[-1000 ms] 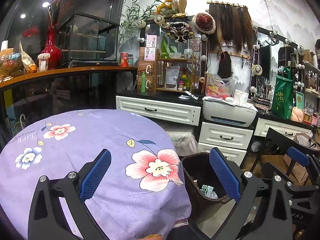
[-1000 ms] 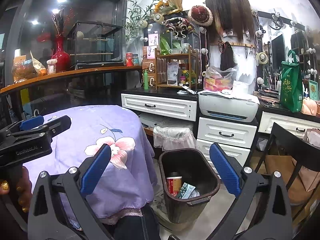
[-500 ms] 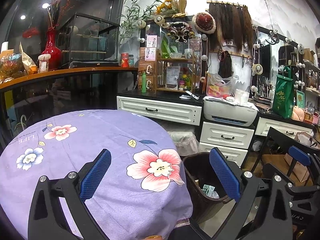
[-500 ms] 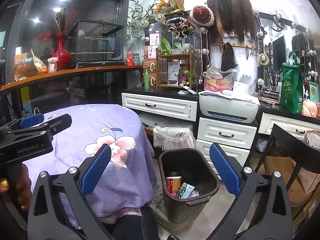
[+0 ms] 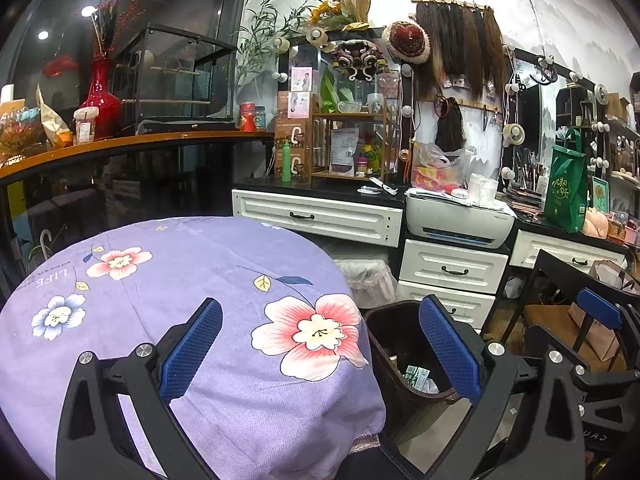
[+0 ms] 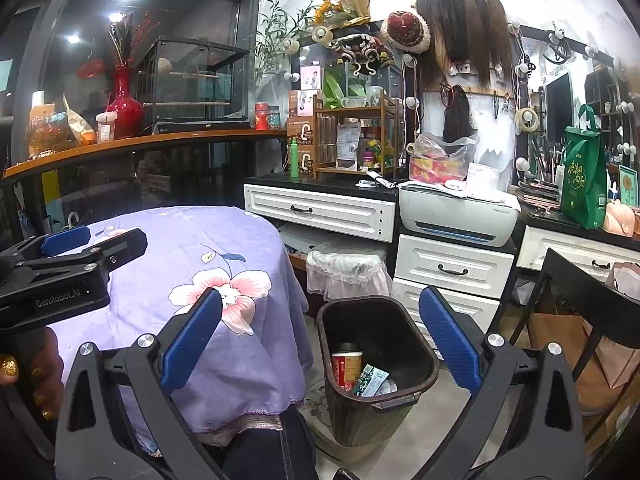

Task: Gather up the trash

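Both grippers' fingers (image 6: 444, 344) spread, empty; trash bin (image 6: 376, 364) between right gripper's (image 6: 320, 344) fingers.

A bin (image 6: 376, 364) stands on the floor right of the desk (image 6: 224, 320), holding a cup (image 6: 346, 364); drawers (image 6: 452, 268) stand behind.

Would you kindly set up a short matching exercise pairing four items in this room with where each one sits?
Items:
1. red paper cup
2. red vase
3. green tote bag
4. white printer

Places:
A. on the curved wooden counter
B. above the white drawers
C. inside the dark waste bin
D. far right of the dresser top

Pairs: 1-C, 2-A, 3-D, 4-B
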